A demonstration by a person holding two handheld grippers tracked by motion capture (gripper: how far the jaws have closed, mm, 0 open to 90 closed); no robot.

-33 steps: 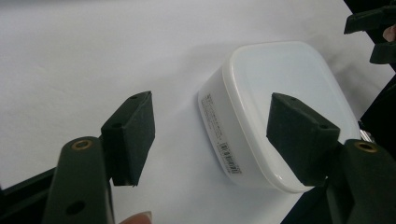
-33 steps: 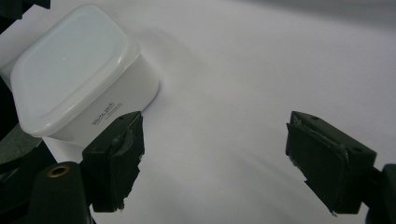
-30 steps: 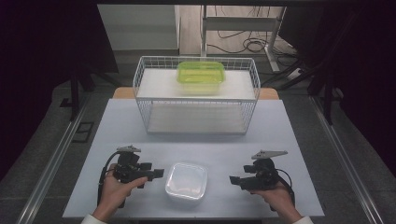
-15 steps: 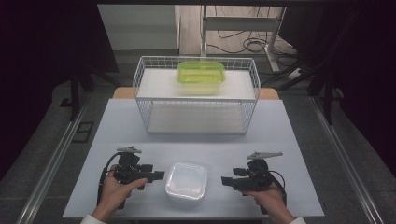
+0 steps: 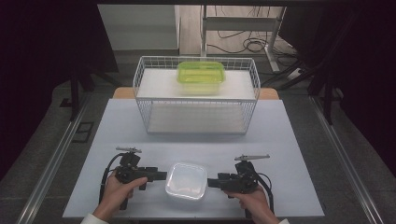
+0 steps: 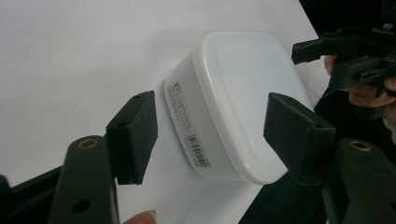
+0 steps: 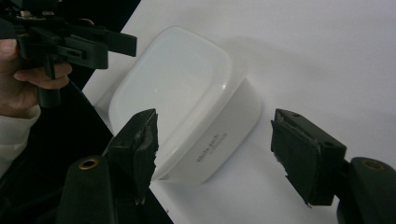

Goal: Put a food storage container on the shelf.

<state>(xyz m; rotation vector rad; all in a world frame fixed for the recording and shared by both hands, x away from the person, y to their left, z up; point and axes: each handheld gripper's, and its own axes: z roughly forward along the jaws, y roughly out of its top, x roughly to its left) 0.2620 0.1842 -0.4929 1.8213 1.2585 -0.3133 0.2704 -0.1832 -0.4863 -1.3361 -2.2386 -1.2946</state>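
A white lidded container (image 5: 187, 180) lies near the table's front edge, between my two grippers. My left gripper (image 5: 161, 175) points at its left side, and my right gripper (image 5: 211, 182) at its right side. In the left gripper view the container's labelled end (image 6: 191, 126) lies just ahead of the open gripper (image 6: 212, 135), and no pad touches it. In the right gripper view the container (image 7: 187, 98) likewise lies ahead of the open gripper (image 7: 219, 149). Both pairs of jaws have just been closing a little, with nothing pressed between them.
A white wire basket (image 5: 196, 100) stands at the back of the pale table (image 5: 289, 140), with a green lidded container (image 5: 201, 74) in it. Dark floor and rails flank the table. A hand (image 7: 28, 79) holds the left gripper at the table's edge.
My right gripper has slid left, up to the white container's right side. My left gripper and the container have stayed put.
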